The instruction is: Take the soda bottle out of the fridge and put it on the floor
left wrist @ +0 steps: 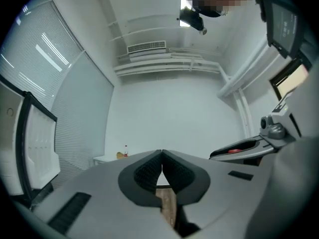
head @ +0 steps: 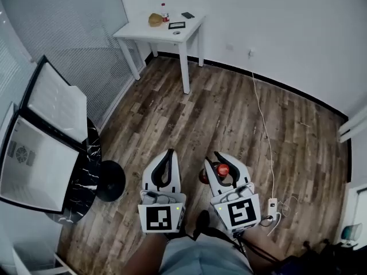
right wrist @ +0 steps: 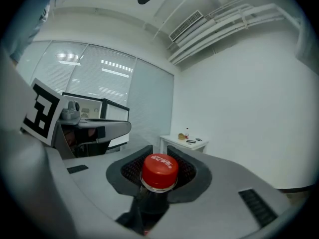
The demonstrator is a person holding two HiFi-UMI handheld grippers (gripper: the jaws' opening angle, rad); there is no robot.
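My right gripper [head: 221, 160] is shut on the neck of a dark soda bottle [head: 222, 169] with a red cap, held upright over the wood floor [head: 241, 119]. In the right gripper view the red-capped soda bottle [right wrist: 159, 171] sits between the black pads [right wrist: 130, 169], its body hanging below. I cannot tell whether its base touches the floor. My left gripper [head: 168, 156] hovers beside it to the left, shut and empty; in the left gripper view its pads [left wrist: 149, 172] meet at the tip. The fridge [head: 35, 164] stands at the far left with its doors open.
A black round-based stand [head: 109, 180] sits by the fridge. A white table [head: 184, 39] with small items stands at the back wall. A white cable [head: 262, 116] runs down to a power strip [head: 272, 205] right of my right gripper.
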